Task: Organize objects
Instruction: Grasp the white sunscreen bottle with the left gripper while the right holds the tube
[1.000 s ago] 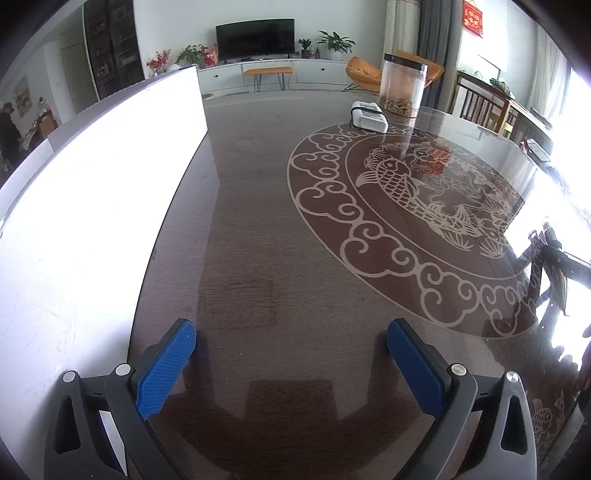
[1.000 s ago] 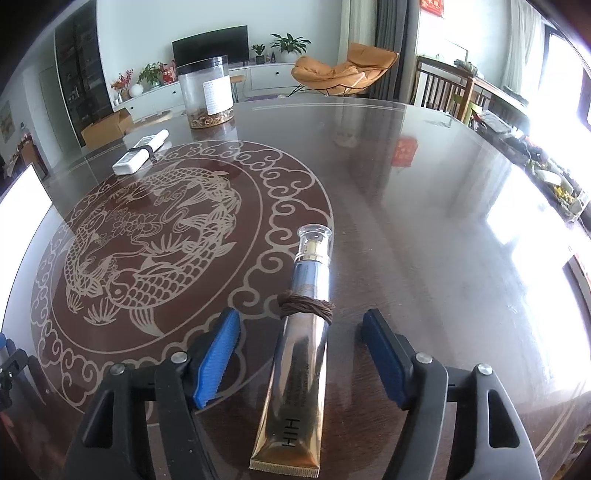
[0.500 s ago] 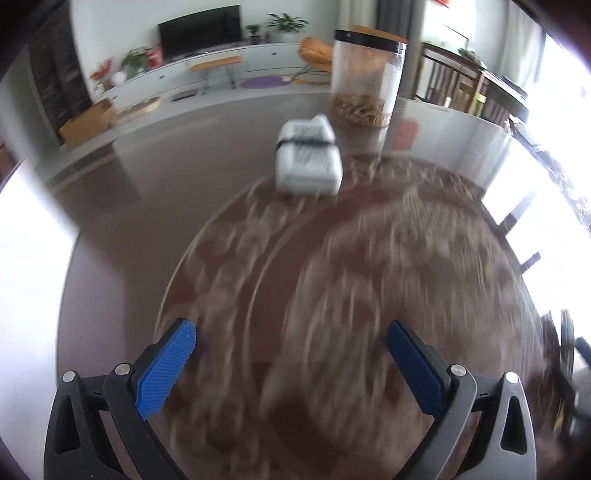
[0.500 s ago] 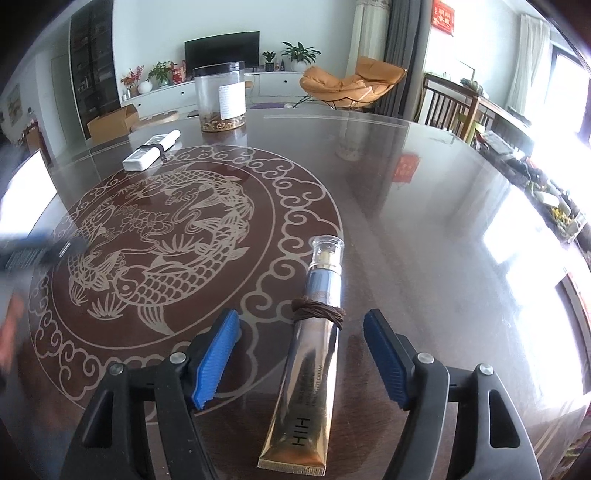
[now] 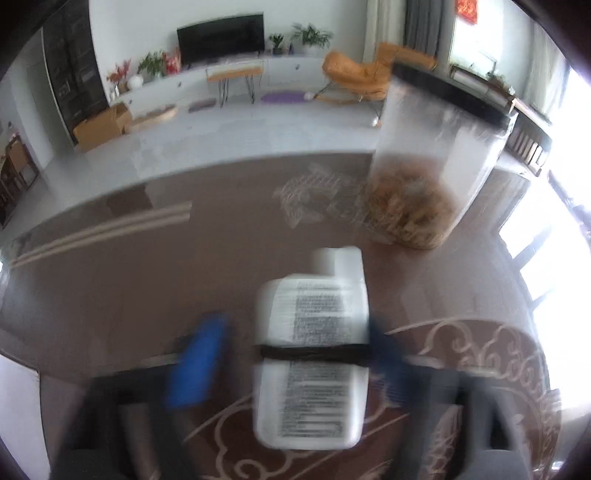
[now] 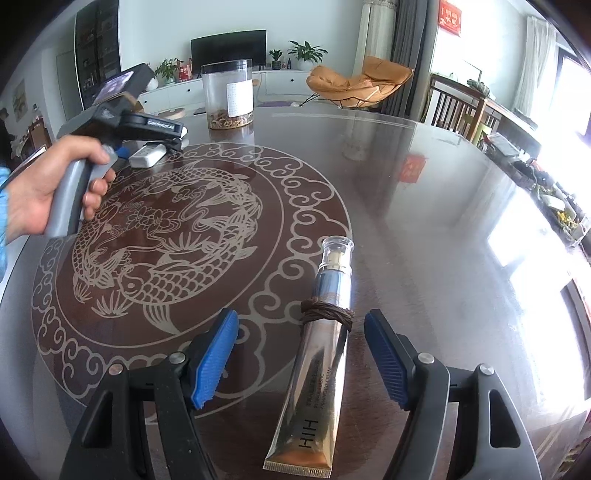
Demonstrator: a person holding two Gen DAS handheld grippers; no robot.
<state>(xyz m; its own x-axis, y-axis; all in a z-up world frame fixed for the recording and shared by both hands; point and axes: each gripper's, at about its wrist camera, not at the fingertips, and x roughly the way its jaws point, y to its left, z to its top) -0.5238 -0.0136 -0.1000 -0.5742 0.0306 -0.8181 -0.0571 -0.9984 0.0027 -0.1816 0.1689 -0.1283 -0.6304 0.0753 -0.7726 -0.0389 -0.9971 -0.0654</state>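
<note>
White bottle point(image 5: 314, 354) lies between the closing left tongs point(image 5: 295, 354) (blurred).

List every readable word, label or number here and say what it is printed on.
"HIH": on the gold tube.
Smaller print along the tube: too small to read.
White bottle label: blurred, unreadable.
Clear jar label: too small.
Left gripper body lettering: unreadable.
Red wall sign: characters too small.
</note>
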